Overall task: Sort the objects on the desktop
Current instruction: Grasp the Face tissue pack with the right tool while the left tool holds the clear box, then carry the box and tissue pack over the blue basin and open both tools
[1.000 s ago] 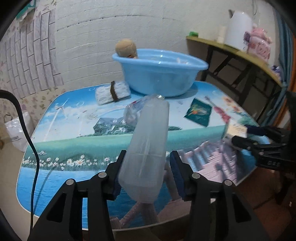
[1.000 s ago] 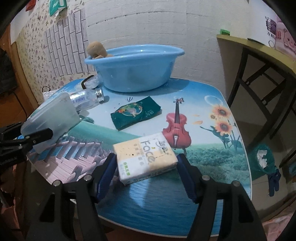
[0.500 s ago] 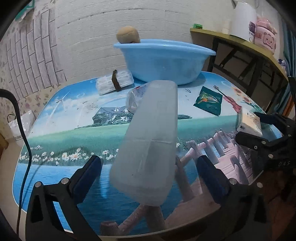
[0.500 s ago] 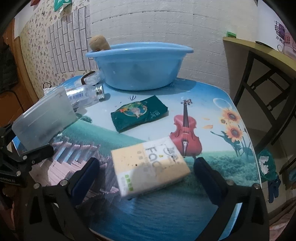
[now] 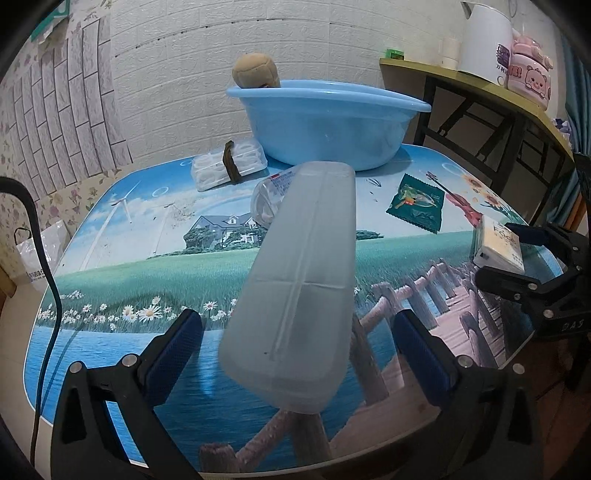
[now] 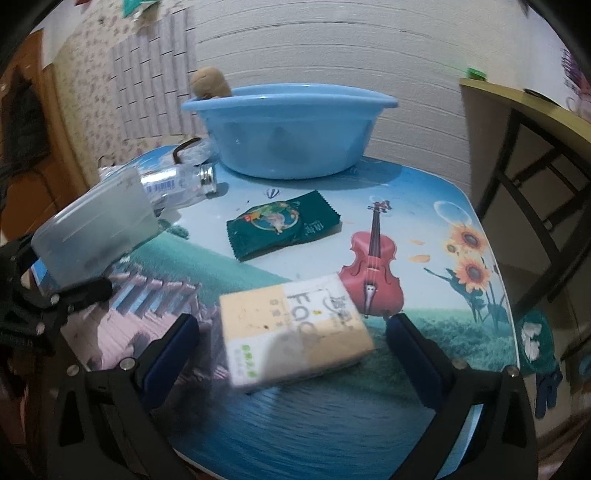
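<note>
A frosted plastic case (image 5: 295, 280) lies on the picture-printed table between the wide-open fingers of my left gripper (image 5: 295, 339); it also shows in the right wrist view (image 6: 92, 229). A yellow-and-white tissue pack (image 6: 291, 328) lies between the open fingers of my right gripper (image 6: 295, 350); it also shows in the left wrist view (image 5: 498, 243). A blue basin (image 5: 328, 122) with a brown plush toy (image 5: 255, 70) at its rim stands at the back. A green snack packet (image 6: 282, 223), a clear bottle (image 6: 177, 181) and a banded clear box (image 5: 229, 168) lie between.
A wooden side table (image 5: 480, 85) with a white kettle (image 5: 484, 35) and a pink jar stands at the right. A black cable (image 5: 40, 258) hangs at the table's left edge. A white brick wall stands behind the basin.
Both grippers have opened wide. The left let go of the frosted case and the right let go of the tissue pack; both objects now rest on the table.
</note>
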The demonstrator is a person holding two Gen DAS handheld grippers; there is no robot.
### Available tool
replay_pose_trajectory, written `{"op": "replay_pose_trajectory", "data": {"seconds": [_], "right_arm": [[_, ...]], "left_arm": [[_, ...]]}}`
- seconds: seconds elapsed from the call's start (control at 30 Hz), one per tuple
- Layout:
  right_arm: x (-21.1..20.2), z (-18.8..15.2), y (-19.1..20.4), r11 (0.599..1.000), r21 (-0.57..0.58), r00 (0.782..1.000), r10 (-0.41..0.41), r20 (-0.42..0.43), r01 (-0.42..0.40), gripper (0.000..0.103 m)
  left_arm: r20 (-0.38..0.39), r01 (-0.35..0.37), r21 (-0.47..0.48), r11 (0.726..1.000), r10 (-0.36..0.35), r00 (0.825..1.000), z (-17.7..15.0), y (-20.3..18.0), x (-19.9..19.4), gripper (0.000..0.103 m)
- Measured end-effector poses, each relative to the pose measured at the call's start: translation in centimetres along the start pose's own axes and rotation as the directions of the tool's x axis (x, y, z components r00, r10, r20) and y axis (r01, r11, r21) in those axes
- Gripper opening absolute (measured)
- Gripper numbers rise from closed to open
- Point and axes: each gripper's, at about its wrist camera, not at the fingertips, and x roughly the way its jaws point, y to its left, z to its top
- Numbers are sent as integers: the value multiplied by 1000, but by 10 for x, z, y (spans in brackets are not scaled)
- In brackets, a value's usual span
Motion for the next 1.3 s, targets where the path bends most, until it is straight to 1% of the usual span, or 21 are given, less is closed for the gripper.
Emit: {"op": "replay_pose_trajectory", "data": {"seconds": [0.03,0.1,0.17,0.23,0.33,0.43,0.5,0.6,0.67,0.73,0.83,0.9,0.97,1.03,1.07,1.1,1.13,1.17,1.2,1.27,1.3], "right_arm": [[-1,-1,-5,1000,0,1000,-1,-1,1,103],[-3,-3,-19,998,42,999,-47,-1,47,103],[-7,-6,-33,988,110,994,-107,2,106,101],[-8,-7,-42,981,145,992,-127,2,125,99],[-10,-6,-40,986,140,996,-93,13,91,94],[-5,-3,-24,995,67,997,-78,3,78,90],[-4,0,-12,997,33,997,-73,2,73,90],[-5,2,7,1000,-4,1000,-19,-24,19,90],[-7,3,15,1000,-20,1000,-1,-19,0,90],[-9,4,16,999,-33,1000,-9,-4,9,90],[-2,8,9,998,-1,998,-63,-16,63,90],[6,11,1,997,56,999,-45,-28,47,91],[9,12,0,996,63,998,-58,-16,59,91],[9,11,3,998,50,999,-48,-7,48,91],[8,10,4,998,44,999,-45,-3,45,91],[7,9,5,998,40,999,-42,2,41,89],[6,8,5,998,39,999,-39,6,39,86],[4,8,5,999,39,999,-37,14,37,72],[2,9,5,999,41,999,-34,18,34,63],[2,9,3,999,49,1000,-23,15,23,63],[2,9,3,998,52,1000,-20,16,19,62]], "left_arm": [[0,0,0,1000,0,1000,0,0,0,103],[0,0,0,1000,0,1000,0,0,0,103],[1,0,0,1000,0,1000,0,1,0,103],[1,-3,-1,1000,3,1000,0,0,0,103],[2,-4,-2,1000,4,1000,0,-1,0,103],[2,-4,-1,1000,4,1000,1,-1,1,103],[2,-4,-1,1000,4,1000,0,-1,0,103],[2,-4,-2,1000,4,1000,0,-1,0,103],[2,-4,-2,1000,4,1000,1,-1,1,103],[3,-4,-2,1000,4,1000,0,-1,1,103],[5,-2,-1,1000,2,1000,0,-1,0,103],[6,-2,0,1000,2,1000,0,-1,1,103],[5,2,-1,1000,-2,1000,-1,-1,0,102],[22,12,-2,1000,-12,1000,-1,-1,-3,90],[37,15,-2,1000,-15,999,-1,-1,-5,68],[45,17,-5,1000,-17,999,-1,-1,-7,51],[50,26,-9,1000,-26,998,-1,-1,-7,45],[53,39,-14,999,-39,998,-1,0,-7,38],[56,49,-20,999,-48,997,-1,2,-7,34],[58,58,-32,998,-56,997,-1,3,-7,30],[59,62,-36,997,-60,996,-2,5,-8,30]]}}
